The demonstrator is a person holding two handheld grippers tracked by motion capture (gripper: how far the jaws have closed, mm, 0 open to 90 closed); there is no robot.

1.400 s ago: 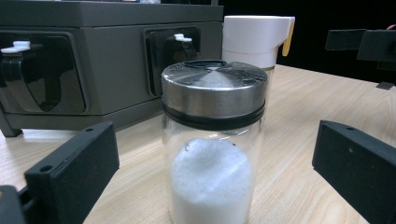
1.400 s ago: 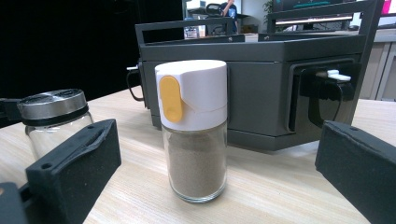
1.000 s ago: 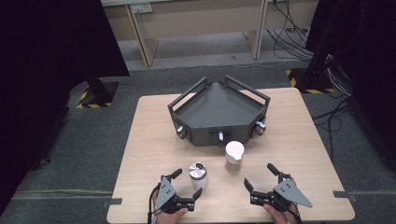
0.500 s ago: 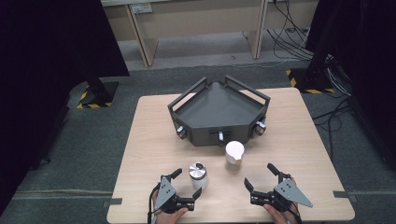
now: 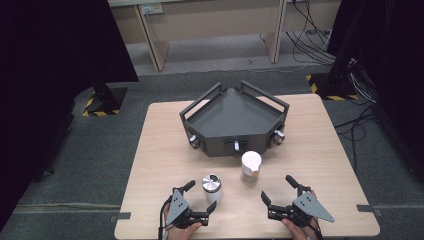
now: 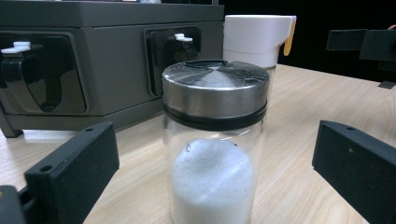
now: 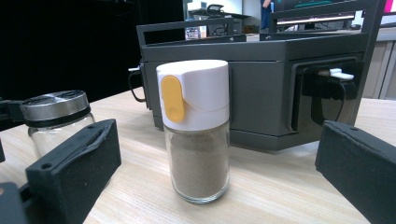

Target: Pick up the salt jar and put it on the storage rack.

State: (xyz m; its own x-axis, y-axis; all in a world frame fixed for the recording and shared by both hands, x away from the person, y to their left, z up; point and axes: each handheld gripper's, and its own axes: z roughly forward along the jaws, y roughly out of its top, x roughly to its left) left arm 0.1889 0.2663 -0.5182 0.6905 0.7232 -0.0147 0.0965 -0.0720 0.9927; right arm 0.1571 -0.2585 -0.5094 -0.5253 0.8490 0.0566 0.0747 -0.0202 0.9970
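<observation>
My left gripper (image 5: pixel 198 199), jaws spread, had the upright salt jar (image 5: pixel 211 187) between them, nearer than the pepper shaker (image 5: pixel 250 164) ahead of my open-jawed right gripper (image 5: pixel 278 191).

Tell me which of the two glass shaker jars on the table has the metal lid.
The glass jar of white powder, between the open left gripper jaws, has the shiny metal lid. The other glass jar holds brown powder under a white plastic cap with a yellow tab.

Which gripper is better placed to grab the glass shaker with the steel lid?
Left. The left gripper is open with the steel-lidded glass shaker sitting between its fingers; the right gripper faces the white-capped jar.
</observation>
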